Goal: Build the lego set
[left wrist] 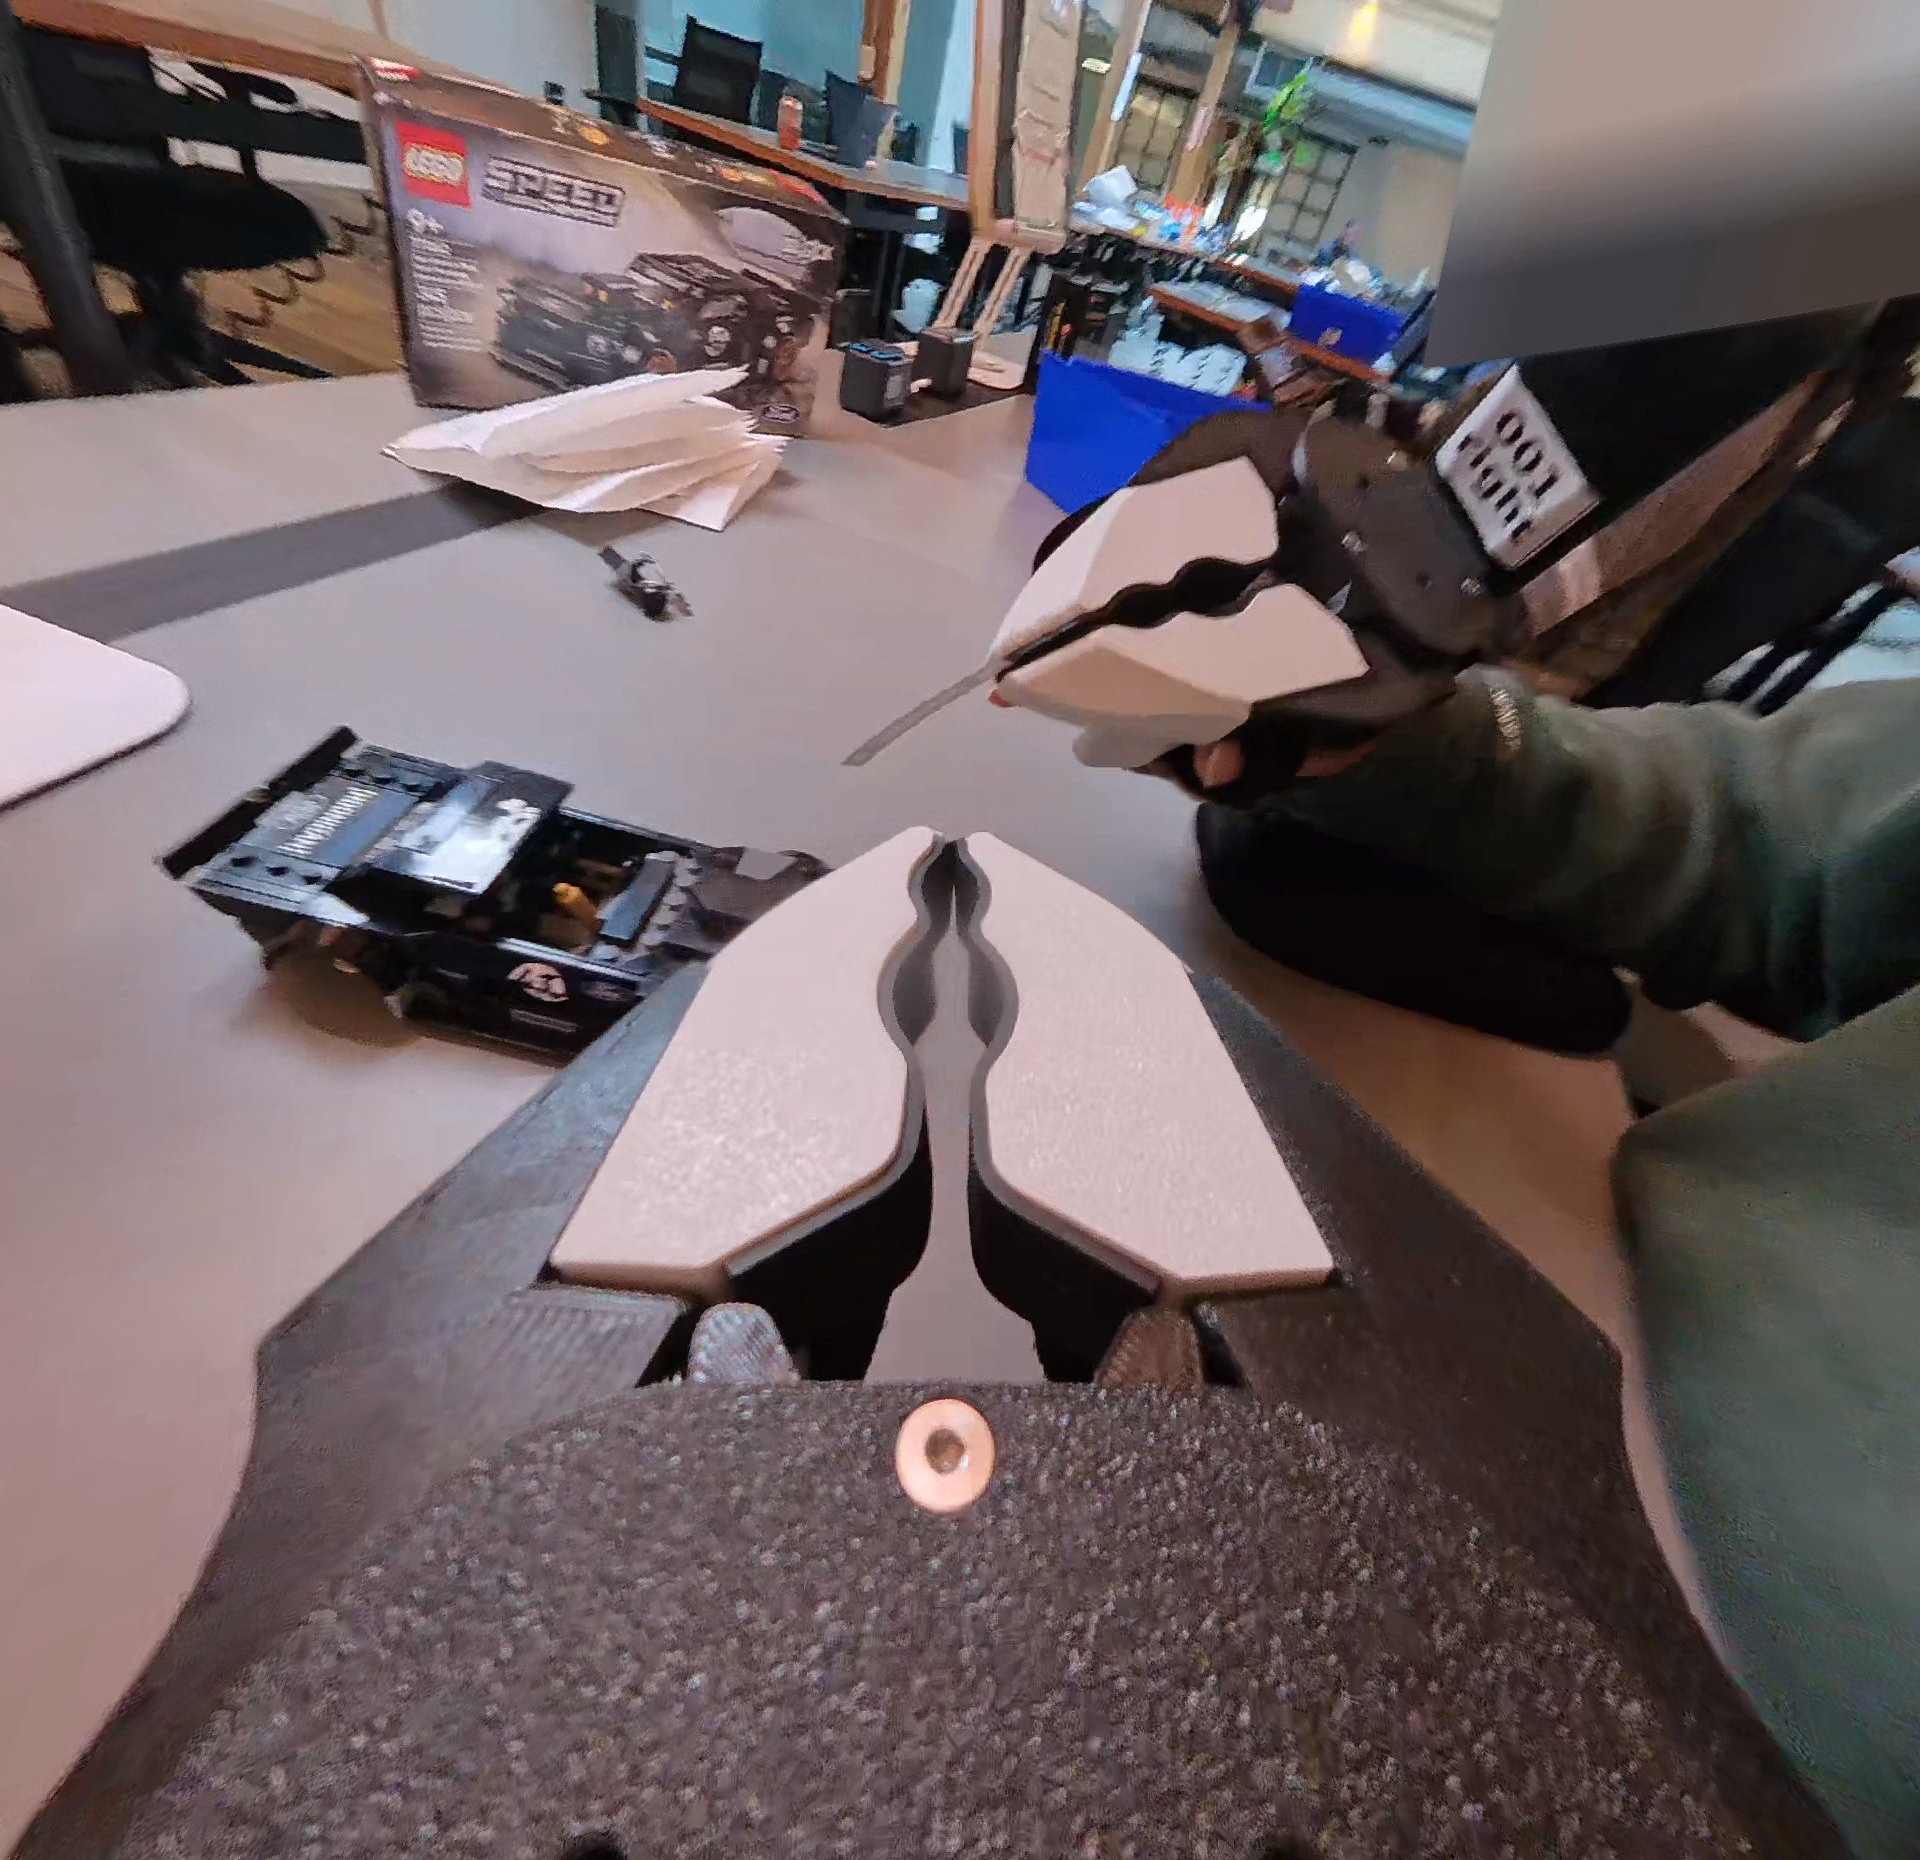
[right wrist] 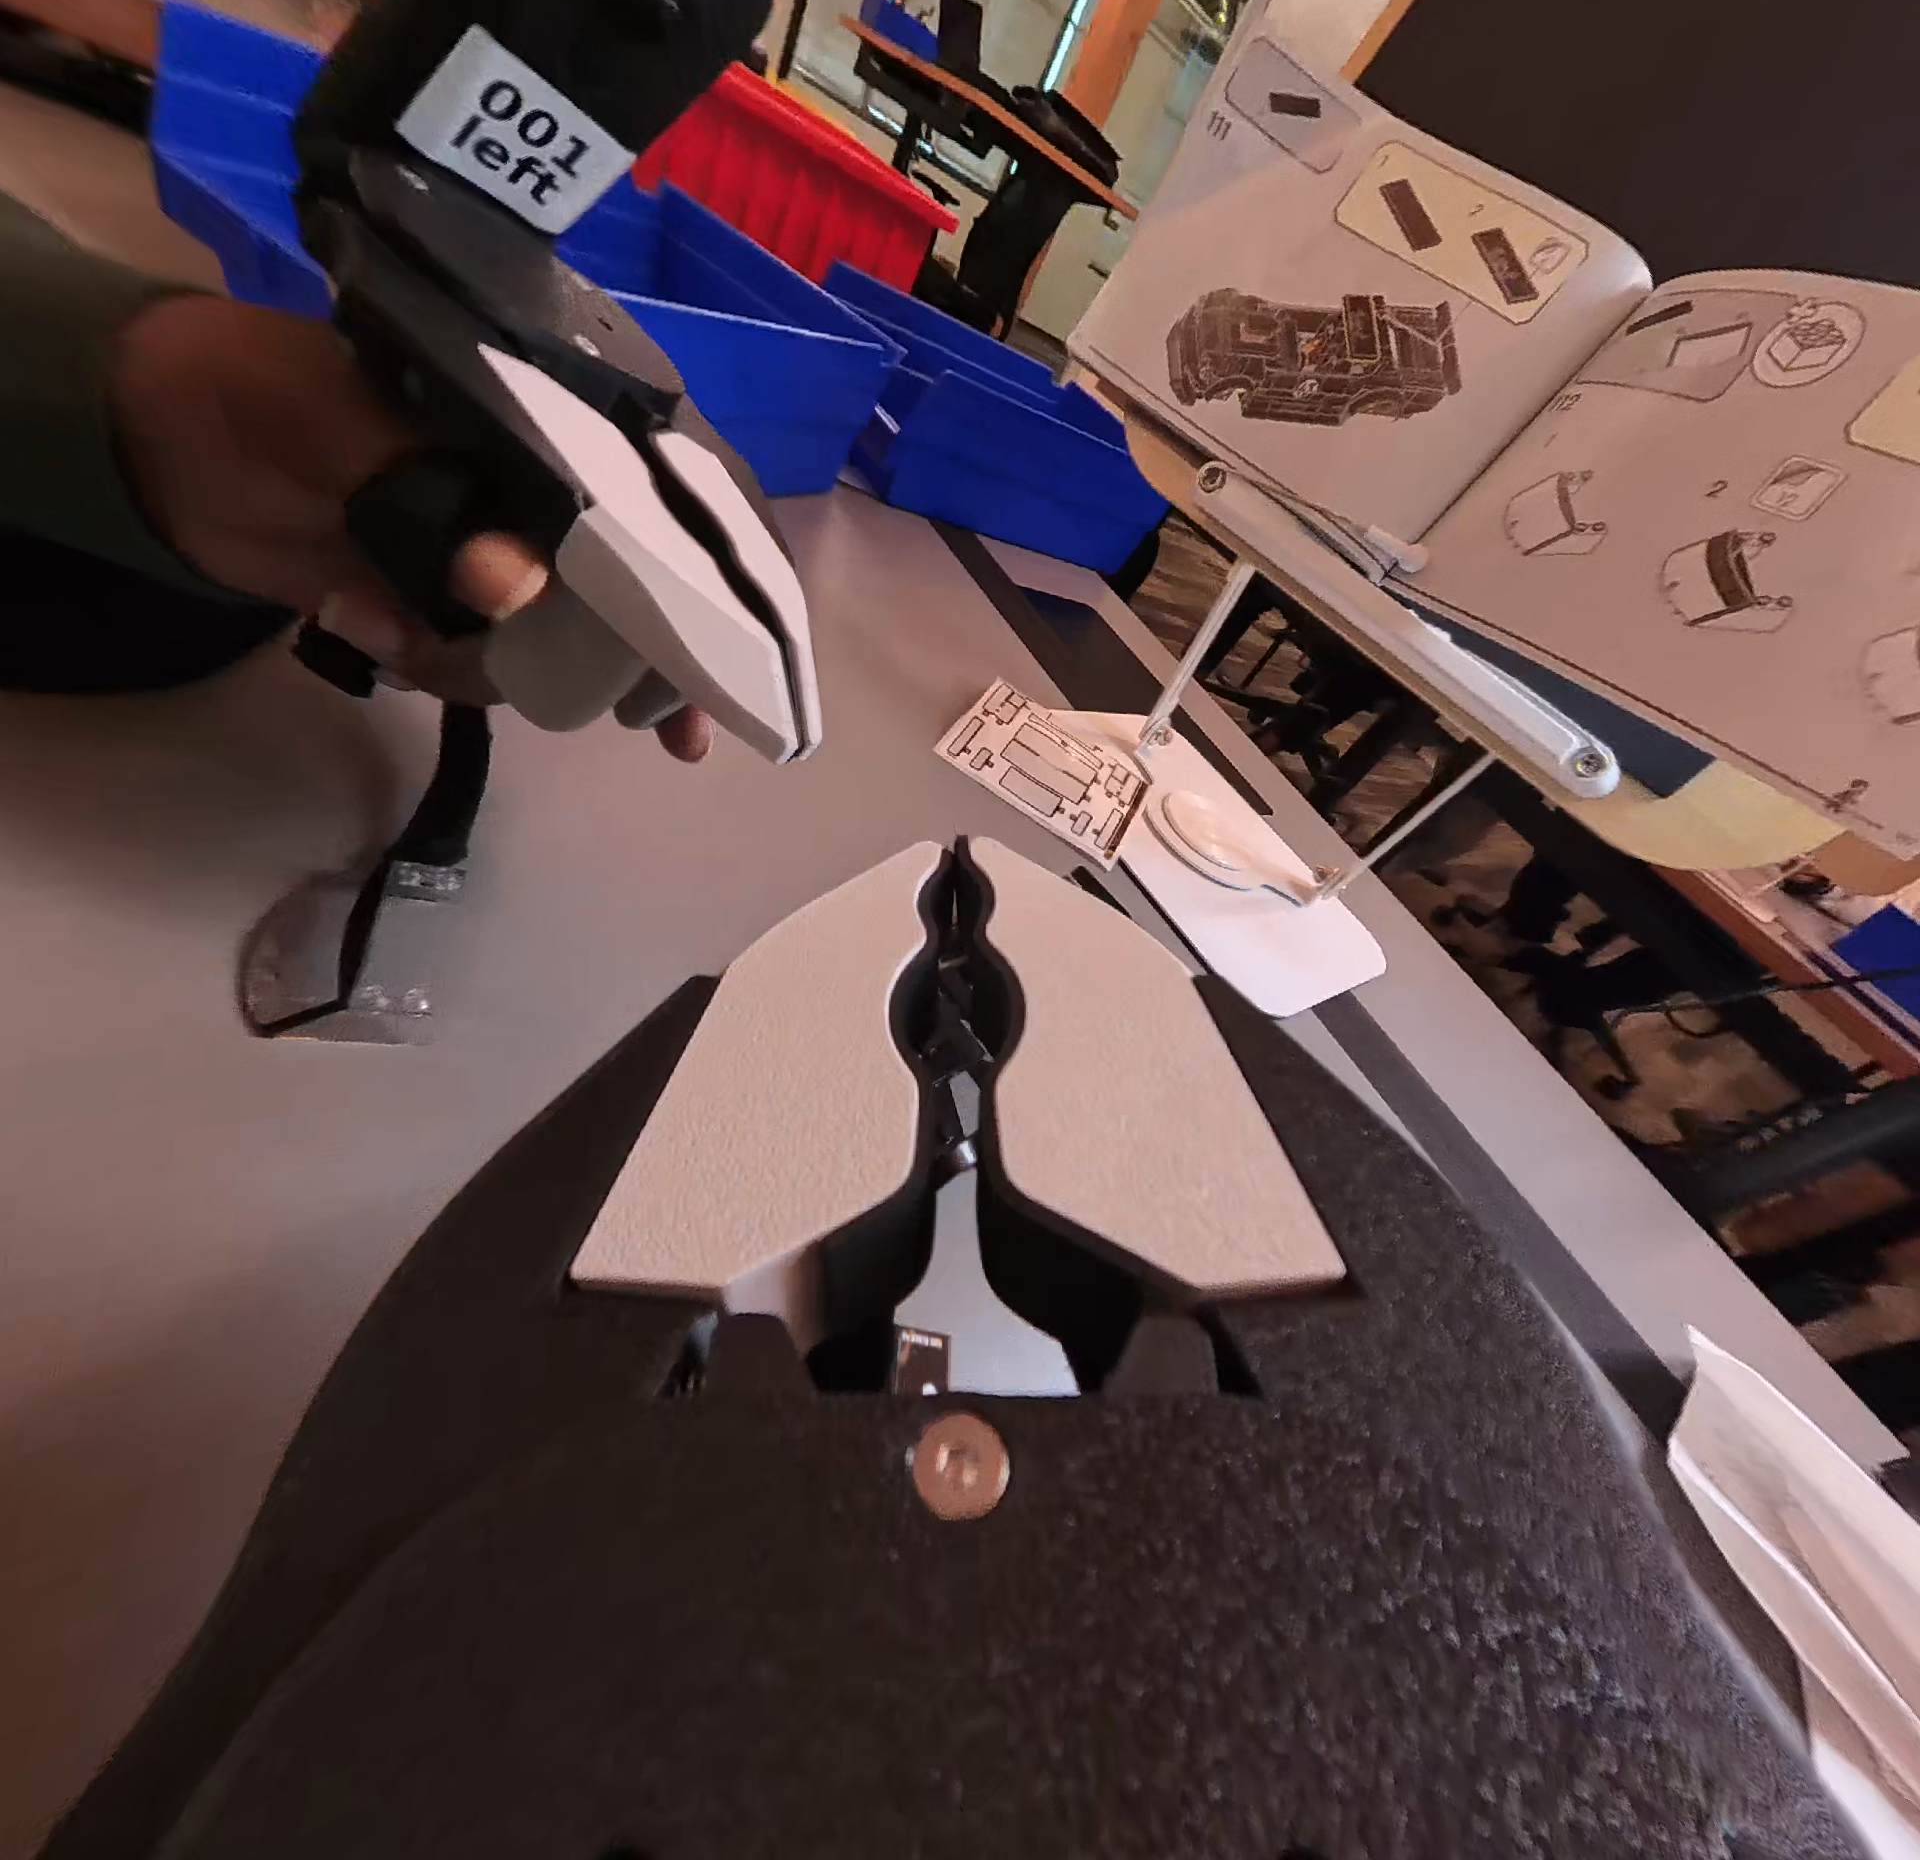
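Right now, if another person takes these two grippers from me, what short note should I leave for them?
Left gripper: shut, empty, above the table.
Right gripper: shut on a thin dark piece, held in the air.
Black car: partly built, cabin still open, on the table ahead of the left gripper.
A small black assembly lies farther back, near the white paper bags and the box.
Instruction booklet: open on its stand, with the sticker sheet below it.
Left to do: probably fit the held piece to the car, then follow the booklet.
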`<action>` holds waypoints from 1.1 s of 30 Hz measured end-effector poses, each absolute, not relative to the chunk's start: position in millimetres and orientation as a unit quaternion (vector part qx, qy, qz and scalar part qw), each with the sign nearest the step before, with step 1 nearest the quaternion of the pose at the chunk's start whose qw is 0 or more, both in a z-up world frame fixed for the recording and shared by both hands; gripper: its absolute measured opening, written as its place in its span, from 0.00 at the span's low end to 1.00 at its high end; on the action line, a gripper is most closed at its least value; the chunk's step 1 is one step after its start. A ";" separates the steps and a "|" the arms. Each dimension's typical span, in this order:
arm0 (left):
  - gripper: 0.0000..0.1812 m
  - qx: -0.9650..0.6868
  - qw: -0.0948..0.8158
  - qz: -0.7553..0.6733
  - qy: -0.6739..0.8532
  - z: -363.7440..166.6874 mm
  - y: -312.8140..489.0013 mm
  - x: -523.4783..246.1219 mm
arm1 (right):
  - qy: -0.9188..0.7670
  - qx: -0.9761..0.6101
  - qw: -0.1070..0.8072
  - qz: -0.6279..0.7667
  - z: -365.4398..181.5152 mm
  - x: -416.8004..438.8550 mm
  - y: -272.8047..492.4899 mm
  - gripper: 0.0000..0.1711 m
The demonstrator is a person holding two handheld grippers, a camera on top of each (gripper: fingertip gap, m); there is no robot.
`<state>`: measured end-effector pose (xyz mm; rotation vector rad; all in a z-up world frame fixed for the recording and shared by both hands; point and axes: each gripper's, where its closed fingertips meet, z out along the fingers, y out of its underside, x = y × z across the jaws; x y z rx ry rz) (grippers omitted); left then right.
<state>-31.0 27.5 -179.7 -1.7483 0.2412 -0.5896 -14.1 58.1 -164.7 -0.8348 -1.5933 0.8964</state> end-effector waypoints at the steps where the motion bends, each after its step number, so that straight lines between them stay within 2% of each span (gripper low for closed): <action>1: 0.00 -0.749 0.593 -0.280 0.098 -178.8 26.5 -28.1 | -0.671 -0.349 0.537 0.374 -165.2 -14.2 57.4 0.00; 8: 0.08 -0.721 0.583 -0.371 0.062 -170.1 23.9 -23.7 | -0.665 -0.333 0.572 0.346 -159.5 -11.9 63.9 0.00; 18: 0.07 -0.704 0.575 -0.416 0.009 -170.1 27.5 -31.2 | -0.672 -0.267 0.627 0.289 -158.1 -11.3 55.1 0.00; 26: 0.08 -0.671 0.531 -0.516 -0.026 -165.5 24.3 -17.8 | -0.698 -0.172 0.669 0.189 -166.2 -13.0 35.1 0.00; 33: 0.07 -0.685 0.516 -0.513 -0.035 -171.4 25.5 -13.1 | -0.706 -0.127 0.683 0.138 -173.5 -16.3 23.6 0.00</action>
